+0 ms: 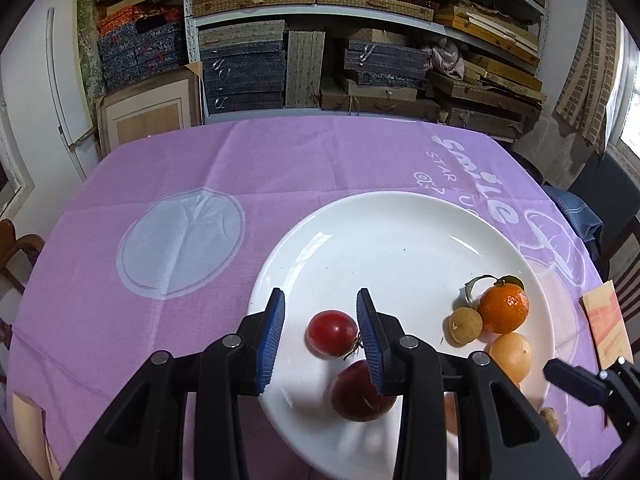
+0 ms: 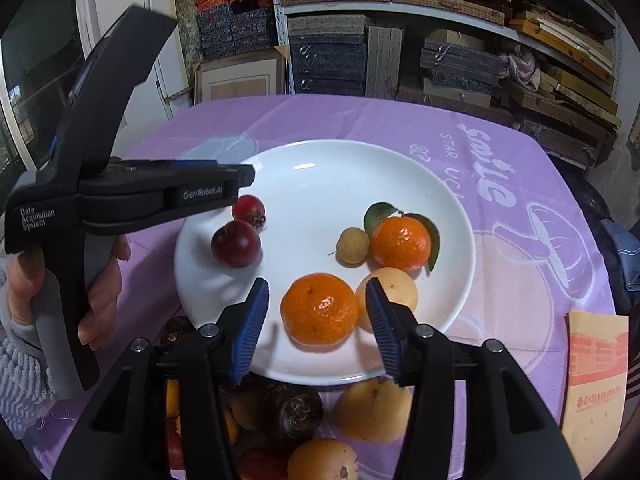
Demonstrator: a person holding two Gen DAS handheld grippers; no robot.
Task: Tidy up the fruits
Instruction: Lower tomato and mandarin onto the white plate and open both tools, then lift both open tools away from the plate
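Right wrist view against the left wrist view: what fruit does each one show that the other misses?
Only the right wrist view shows the near mandarin on the plate, between the open right gripper fingers, and loose fruit on the cloth. Only the left wrist view shows the open left gripper fingers straddling the small red fruit. Both show the dark plum, leafy mandarin, small tan fruit and pale yellow fruit.

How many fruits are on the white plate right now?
6: two red ones at left, a longan, leafy tangerine and yellow fruit at right, one tangerine in front.
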